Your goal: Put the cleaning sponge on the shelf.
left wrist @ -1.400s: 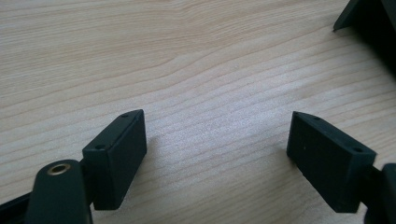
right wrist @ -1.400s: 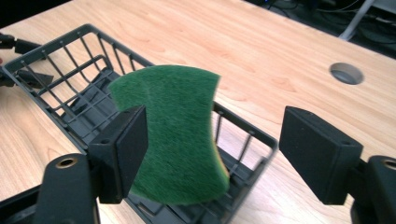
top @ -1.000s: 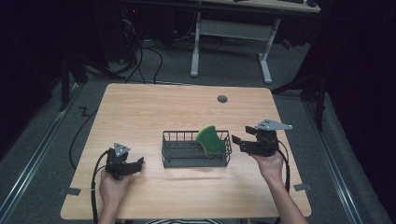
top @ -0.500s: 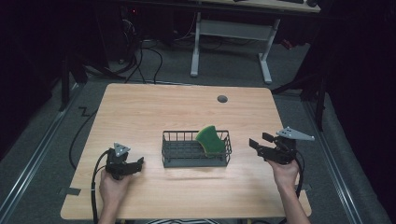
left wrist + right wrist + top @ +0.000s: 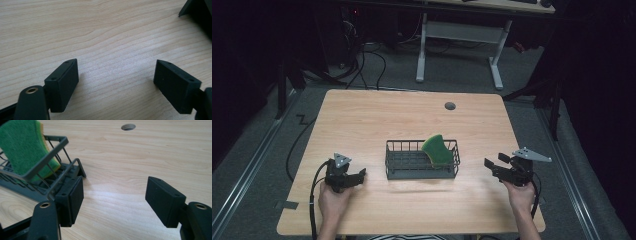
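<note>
A dark wire basket (image 5: 422, 161) stands at the middle of the wooden table, and a green sponge (image 5: 437, 150) leans upright in its right end. In the right gripper view the sponge (image 5: 23, 147) and basket (image 5: 53, 167) lie at upper left. My right gripper (image 5: 493, 167) rests near the table's right front, open and empty, jaws toward the basket; the right gripper (image 5: 115, 202) has bare wood between its jaws. My left gripper (image 5: 360, 175) sits at the front left, open with nothing in it. The left gripper (image 5: 116, 82) frames bare wood.
A round cable hole (image 5: 450, 106) lies in the table's far right part, also as the hole (image 5: 128, 127) in the right gripper view. A black cable (image 5: 314, 195) trails off the front left edge. A white desk frame (image 5: 459, 37) stands on the floor beyond.
My right gripper has drawn back from the basket's right end to the right and toward the front edge, lowering to the table. The left gripper stays put.
</note>
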`<act>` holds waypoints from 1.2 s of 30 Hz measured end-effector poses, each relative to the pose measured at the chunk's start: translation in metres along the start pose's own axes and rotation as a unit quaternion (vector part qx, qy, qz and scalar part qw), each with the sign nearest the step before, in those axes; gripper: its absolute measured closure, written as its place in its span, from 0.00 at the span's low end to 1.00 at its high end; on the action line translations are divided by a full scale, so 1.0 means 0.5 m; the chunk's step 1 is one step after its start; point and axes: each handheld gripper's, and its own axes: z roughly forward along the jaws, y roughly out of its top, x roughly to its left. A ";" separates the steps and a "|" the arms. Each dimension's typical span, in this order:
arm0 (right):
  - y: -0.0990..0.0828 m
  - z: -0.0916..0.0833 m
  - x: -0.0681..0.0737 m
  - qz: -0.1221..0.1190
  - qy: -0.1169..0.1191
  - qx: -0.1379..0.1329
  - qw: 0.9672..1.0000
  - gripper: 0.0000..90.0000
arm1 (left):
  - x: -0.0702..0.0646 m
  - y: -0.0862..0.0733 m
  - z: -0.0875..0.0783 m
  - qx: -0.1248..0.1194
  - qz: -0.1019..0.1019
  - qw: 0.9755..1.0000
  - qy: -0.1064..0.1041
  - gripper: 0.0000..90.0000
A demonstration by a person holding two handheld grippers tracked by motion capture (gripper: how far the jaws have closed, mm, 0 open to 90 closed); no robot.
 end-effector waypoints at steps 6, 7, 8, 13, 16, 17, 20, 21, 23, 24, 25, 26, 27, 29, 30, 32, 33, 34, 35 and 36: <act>-0.026 0.004 -0.007 0.010 -0.003 0.004 1.000 0.34 | 0.000 0.000 0.000 0.000 0.000 1.000 0.000 0.23; -0.031 0.005 -0.009 0.012 -0.003 0.005 1.000 0.34 | 0.000 0.000 0.000 0.000 0.000 1.000 0.000 0.23; -0.038 0.007 -0.010 0.013 -0.005 0.007 1.000 0.34 | 0.000 0.000 0.000 0.000 0.000 1.000 0.000 0.23; -0.067 0.016 -0.013 0.021 -0.009 0.016 1.000 0.34 | 0.000 0.000 0.000 0.000 0.000 1.000 0.000 0.23; -0.080 0.024 -0.014 0.025 -0.011 0.020 0.999 0.34 | 0.000 0.000 0.000 0.000 0.000 1.000 0.000 0.23; -0.083 0.026 -0.015 0.023 -0.012 0.022 0.999 0.34 | 0.000 0.000 0.000 0.000 0.000 1.000 0.000 0.23; -0.092 0.034 -0.014 0.024 -0.017 0.026 0.999 0.34 | 0.000 0.000 0.000 0.000 0.000 1.000 0.000 0.23; -0.092 0.034 -0.014 0.024 -0.017 0.026 0.999 0.34 | 0.000 0.000 0.000 0.000 0.000 1.000 0.000 0.23; -0.097 0.042 -0.010 0.019 -0.023 0.034 0.999 0.34 | 0.000 0.000 0.000 0.000 0.000 1.000 0.000 0.23; -0.098 0.045 -0.010 0.014 -0.024 0.034 0.999 0.34 | 0.000 0.000 0.000 0.000 0.000 1.000 0.000 0.23; -0.100 0.047 -0.008 0.014 -0.026 0.036 0.999 0.34 | 0.000 0.000 0.000 0.000 0.000 1.000 0.000 0.23; -0.100 0.047 -0.008 0.014 -0.026 0.036 0.999 0.34 | 0.000 0.000 0.000 0.000 0.000 1.000 0.000 0.23; -0.103 0.053 -0.003 0.006 -0.032 0.040 0.999 0.34 | 0.000 0.000 0.000 0.000 0.000 1.000 0.000 0.23; -0.105 0.058 0.000 -0.006 -0.041 0.045 0.998 0.34 | 0.000 0.000 0.000 0.000 0.000 1.000 0.000 0.23; -0.106 0.062 0.006 -0.018 -0.053 0.048 0.997 0.35 | 0.000 0.000 0.000 0.000 0.000 1.000 0.000 0.23; -0.107 0.067 0.012 -0.029 -0.059 0.054 0.996 0.35 | 0.000 0.000 0.000 0.000 0.000 1.000 0.000 0.23; -0.107 0.071 0.015 -0.037 -0.059 0.055 0.996 0.34 | 0.000 0.000 0.000 0.000 0.000 1.000 0.000 0.23; -0.107 0.073 0.018 -0.039 -0.062 0.058 0.996 0.34 | 0.000 0.000 0.000 0.000 0.000 1.000 0.000 0.23; -0.107 0.075 0.021 -0.043 -0.065 0.060 0.995 0.34 | 0.000 0.000 0.000 0.000 0.000 1.000 0.000 0.23; -0.106 0.077 0.024 -0.045 -0.065 0.061 0.995 0.34 | 0.000 0.000 0.000 0.000 0.000 1.000 0.000 0.23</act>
